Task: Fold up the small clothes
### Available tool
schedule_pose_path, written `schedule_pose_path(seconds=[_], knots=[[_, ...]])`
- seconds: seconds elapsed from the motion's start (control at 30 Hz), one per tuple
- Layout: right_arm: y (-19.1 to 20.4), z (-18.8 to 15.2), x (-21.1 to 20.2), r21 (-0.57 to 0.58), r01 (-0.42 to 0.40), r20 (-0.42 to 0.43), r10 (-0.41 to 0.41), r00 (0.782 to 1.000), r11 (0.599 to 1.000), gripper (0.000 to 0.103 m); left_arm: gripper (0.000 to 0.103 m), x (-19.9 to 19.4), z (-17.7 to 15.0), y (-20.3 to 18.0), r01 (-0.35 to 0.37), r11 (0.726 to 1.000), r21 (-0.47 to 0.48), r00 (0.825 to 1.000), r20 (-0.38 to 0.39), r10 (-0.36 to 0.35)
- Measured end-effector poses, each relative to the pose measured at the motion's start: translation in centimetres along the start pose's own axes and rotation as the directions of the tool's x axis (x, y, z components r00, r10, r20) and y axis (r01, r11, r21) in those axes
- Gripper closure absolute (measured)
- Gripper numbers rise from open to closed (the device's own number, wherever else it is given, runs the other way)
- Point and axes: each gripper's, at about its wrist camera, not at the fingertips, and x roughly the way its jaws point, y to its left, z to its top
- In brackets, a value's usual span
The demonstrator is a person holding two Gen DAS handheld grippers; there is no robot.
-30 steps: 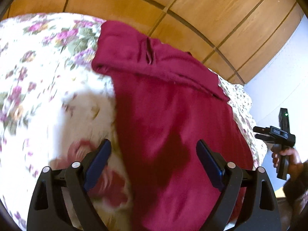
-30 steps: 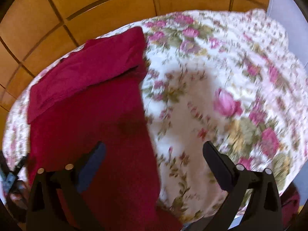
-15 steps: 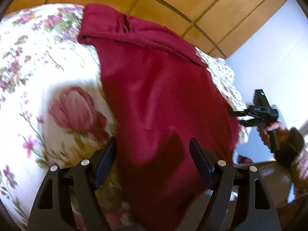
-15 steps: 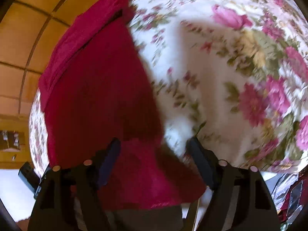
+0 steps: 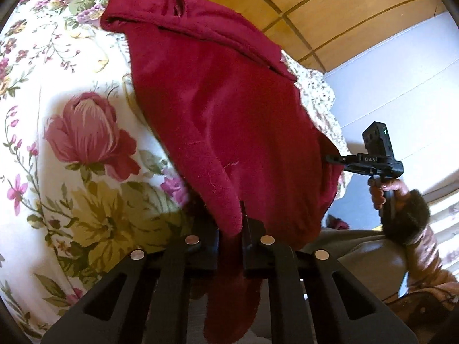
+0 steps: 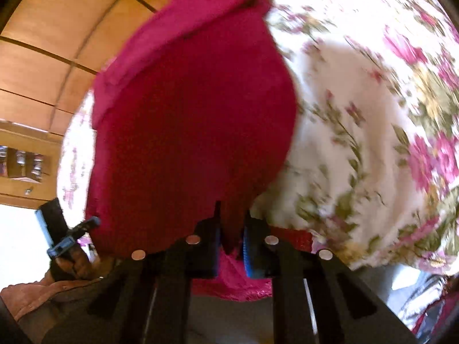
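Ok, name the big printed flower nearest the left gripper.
The yellow flower with olive leaves, just left of the left gripper, whose jaws are closing on the dark red fleece garment; the pink rose lies farther up.

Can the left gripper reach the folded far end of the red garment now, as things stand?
Probably not right away. The left gripper is closing on the near edge of the red garment, so it is occupied. Nothing lies on the floral bedspread between it and the far fold.

Left tongs (image 5: 231,229) closing on the near hem of the red garment (image 5: 223,114) lying on the floral bedspread (image 5: 71,129).
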Motion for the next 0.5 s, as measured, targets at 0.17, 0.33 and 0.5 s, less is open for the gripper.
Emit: schedule_pose_path(seconds=[0.17,0.33,0.5], knots=[[0.4,1.5,-2.2,0.020,-0.148,0.119,0.144,0.982,0.989,0.092,0.094,-1.2,1.4,-0.3,0.111,0.993,-0.051,0.993,0.049,-0.108],[0.4,3.2,-3.8,0.059,-0.266,0.232,0.246,0.941,0.962,0.092,0.094,-2.6,3.7,0.5,0.225,0.966,-0.131,0.971,0.115,-0.211],[-0.3,5.5,-4.6,0.103,-0.351,0.298,0.308,0.903,0.931,0.092,0.094,-3.8,5.9,2.0,0.287,0.941,-0.180,0.949,0.185,-0.254]])
